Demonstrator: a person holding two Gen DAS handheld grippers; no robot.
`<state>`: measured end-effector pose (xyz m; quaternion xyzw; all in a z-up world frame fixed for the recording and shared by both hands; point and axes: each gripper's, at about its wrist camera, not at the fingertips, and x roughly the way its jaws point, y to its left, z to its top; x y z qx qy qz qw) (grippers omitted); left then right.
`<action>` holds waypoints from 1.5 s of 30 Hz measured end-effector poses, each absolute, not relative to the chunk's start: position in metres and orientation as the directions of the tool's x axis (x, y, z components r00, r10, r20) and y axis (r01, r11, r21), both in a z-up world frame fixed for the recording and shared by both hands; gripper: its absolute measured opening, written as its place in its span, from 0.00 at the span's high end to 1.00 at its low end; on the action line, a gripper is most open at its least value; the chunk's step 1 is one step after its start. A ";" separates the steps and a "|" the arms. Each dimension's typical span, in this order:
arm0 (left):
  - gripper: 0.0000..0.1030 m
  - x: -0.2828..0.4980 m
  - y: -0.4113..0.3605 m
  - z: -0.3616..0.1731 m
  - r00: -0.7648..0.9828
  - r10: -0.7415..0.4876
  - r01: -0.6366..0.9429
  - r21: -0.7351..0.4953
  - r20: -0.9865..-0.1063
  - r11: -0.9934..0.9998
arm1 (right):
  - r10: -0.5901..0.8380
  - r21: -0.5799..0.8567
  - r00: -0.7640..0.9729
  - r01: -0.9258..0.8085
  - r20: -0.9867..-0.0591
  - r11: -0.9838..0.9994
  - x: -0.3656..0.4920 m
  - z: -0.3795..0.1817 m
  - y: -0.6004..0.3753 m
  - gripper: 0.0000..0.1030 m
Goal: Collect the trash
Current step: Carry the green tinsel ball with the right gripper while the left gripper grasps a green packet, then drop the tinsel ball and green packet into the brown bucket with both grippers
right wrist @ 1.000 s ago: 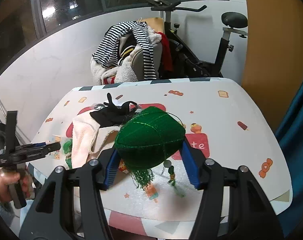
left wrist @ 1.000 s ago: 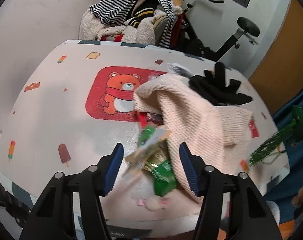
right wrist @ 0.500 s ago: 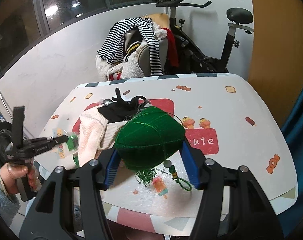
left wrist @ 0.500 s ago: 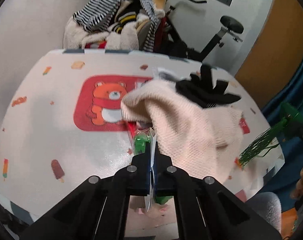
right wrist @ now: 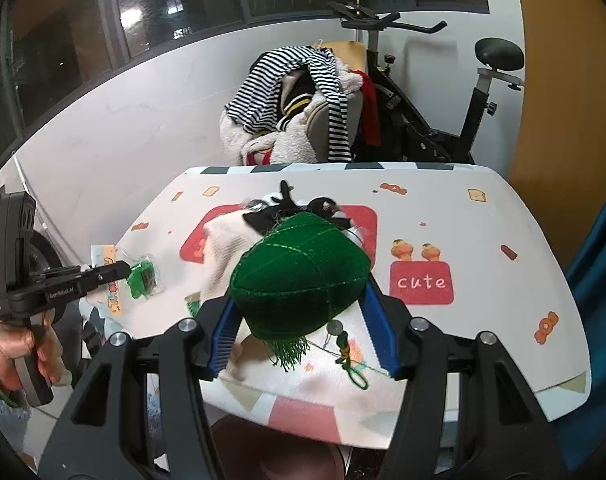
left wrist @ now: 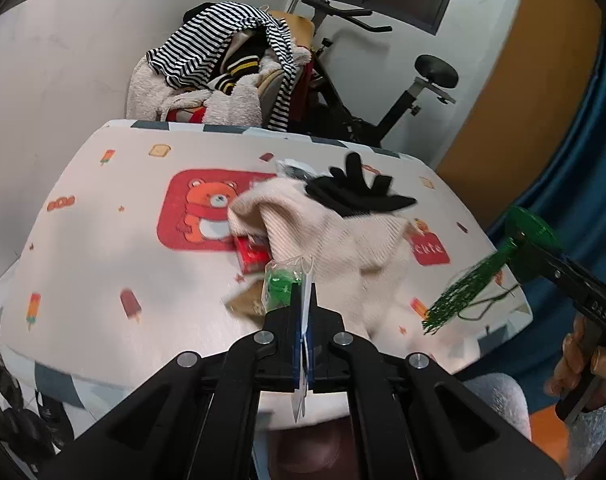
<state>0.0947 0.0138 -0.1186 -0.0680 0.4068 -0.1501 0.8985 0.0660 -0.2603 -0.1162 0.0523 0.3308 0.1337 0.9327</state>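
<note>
Now lifted off the tabletop [left wrist: 103, 248], clear wrapper [left wrist: 281, 280] with green contents, pinched in closed left hand-held gripper [left wrist: 303, 300]. Right view: right hand-held gripper [right wrist: 303, 320] clamped on green tasselled pouch [right wrist: 299, 276], above tabletop.

The left gripper [left wrist: 303, 300] is pinched fully closed, pointing toward 12 o'clock and tilted downward. The right gripper [right wrist: 301, 312] stands half spread (a hand [left wrist: 583, 364] grips its handle at 4 o'clock).
</note>
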 end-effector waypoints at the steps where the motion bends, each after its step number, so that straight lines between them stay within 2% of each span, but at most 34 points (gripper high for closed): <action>1: 0.98 0.088 0.013 -0.119 0.623 -0.329 0.216 -0.248 -0.709 0.944 | 0.287 0.184 0.743 -0.220 -0.604 0.958 0.062 -0.116 -0.258 0.44; 15: 0.98 0.007 0.007 -0.127 0.625 -0.367 0.233 -0.284 -0.689 0.930 | 0.330 0.186 0.704 -0.277 -0.628 0.943 -0.001 -0.131 -0.247 0.44; 33: 0.98 -0.047 0.006 -0.164 0.598 -0.347 0.224 -0.265 -0.723 0.938 | 0.358 0.204 0.492 -0.339 -0.794 0.918 -0.029 -0.219 -0.206 0.43; 39: 0.98 -0.050 0.003 -0.167 0.589 -0.349 0.230 -0.262 -0.729 0.937 | 0.342 0.213 0.449 -0.314 -0.826 0.925 -0.026 -0.233 -0.204 0.37; 43: 0.98 -0.049 0.002 -0.169 0.579 -0.357 0.236 -0.269 -0.733 0.934 | 0.355 0.238 0.447 -0.297 -0.821 0.925 -0.025 -0.235 -0.209 0.26; 45: 0.98 -0.050 0.000 -0.172 0.572 -0.360 0.241 -0.269 -0.737 0.932 | 0.355 0.239 0.456 -0.294 -0.816 0.925 -0.025 -0.235 -0.210 0.25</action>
